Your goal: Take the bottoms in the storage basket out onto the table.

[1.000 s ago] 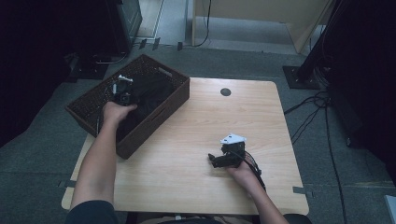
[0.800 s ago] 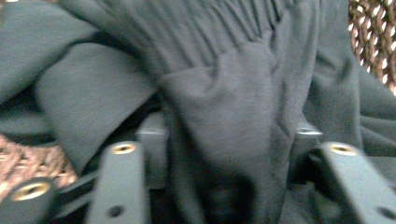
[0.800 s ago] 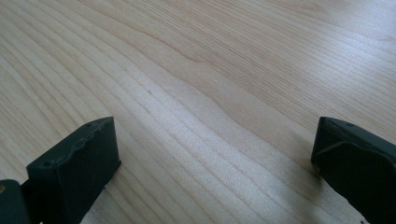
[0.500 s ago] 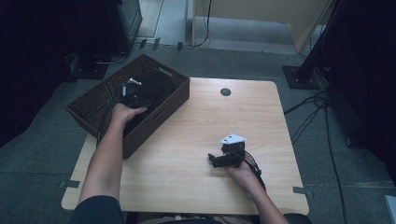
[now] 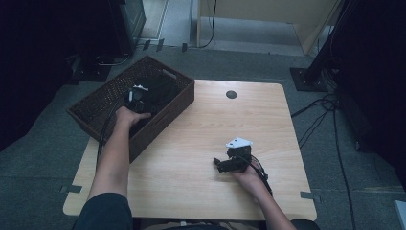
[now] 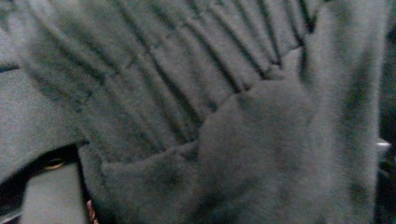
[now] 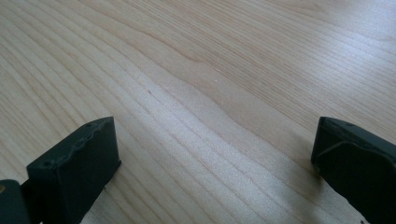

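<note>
A dark wicker basket (image 5: 165,117) sits on the table's left corner and partly overhangs it. Dark grey cloth (image 5: 160,88) lies inside it. My left gripper (image 5: 136,96) is down in the basket against that cloth. In the left gripper view, ribbed and folded grey fabric (image 6: 210,107) presses close to the camera and hides the jaws' ends. My right gripper (image 5: 220,164) rests low on the wooden table (image 5: 201,124) at the front right. Its jaws stand wide open (image 7: 210,154) with only bare wood between them.
A round dark grommet (image 5: 231,94) is set in the table near its far edge. Cables (image 5: 330,120) run over the grey carpet to the right. Black stands and furniture ring the table on the left, back and right.
My left hand and gripper have shifted a little to the right inside the basket, toward the cloth. The right gripper has stayed where it was.
</note>
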